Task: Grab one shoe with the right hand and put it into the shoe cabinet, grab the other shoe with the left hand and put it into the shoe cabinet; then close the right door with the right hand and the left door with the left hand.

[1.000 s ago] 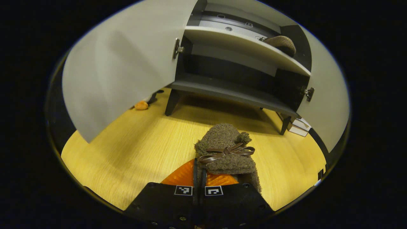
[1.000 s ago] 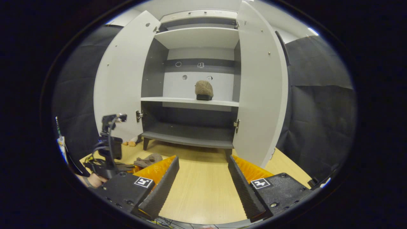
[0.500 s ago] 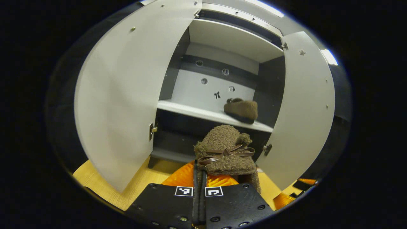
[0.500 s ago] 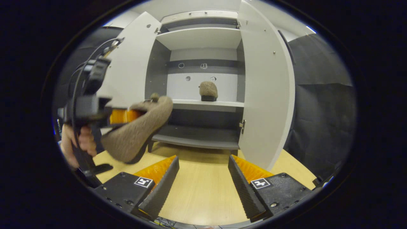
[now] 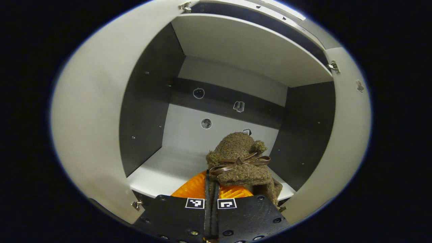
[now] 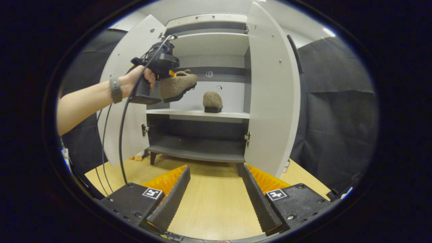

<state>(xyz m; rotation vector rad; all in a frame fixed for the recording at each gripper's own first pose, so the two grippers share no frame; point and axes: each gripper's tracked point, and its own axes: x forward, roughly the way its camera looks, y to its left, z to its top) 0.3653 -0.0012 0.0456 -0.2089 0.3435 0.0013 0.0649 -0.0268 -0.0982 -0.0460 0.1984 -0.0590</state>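
My left gripper [image 5: 212, 184] is shut on a brown fuzzy shoe [image 5: 240, 161] with a brown bow, at the opening of the grey shoe cabinet, above its white middle shelf [image 5: 168, 168]. In the right gripper view a hand holds that left gripper [image 6: 158, 76] and its shoe [image 6: 178, 86] up at the cabinet's upper compartment. The other brown shoe [image 6: 212, 101] stands on the middle shelf [image 6: 199, 113], right of centre. Both doors stand wide: the left door [image 6: 125, 101] and the right door [image 6: 270, 101]. My right gripper [image 6: 214, 190] is open low over the floor, holding nothing.
A light wooden floor [image 6: 212, 209] lies in front of the cabinet. Black cloth [image 6: 334, 111] hangs beyond the right door. A cable [image 6: 120, 135] hangs from the left gripper. A small orange thing [image 6: 137, 157] lies by the cabinet's left leg. The lower shelf [image 6: 199, 150] is bare.
The left gripper has risen from near the floor with the shoe and moved up to the cabinet's upper compartment. The right gripper has barely moved.
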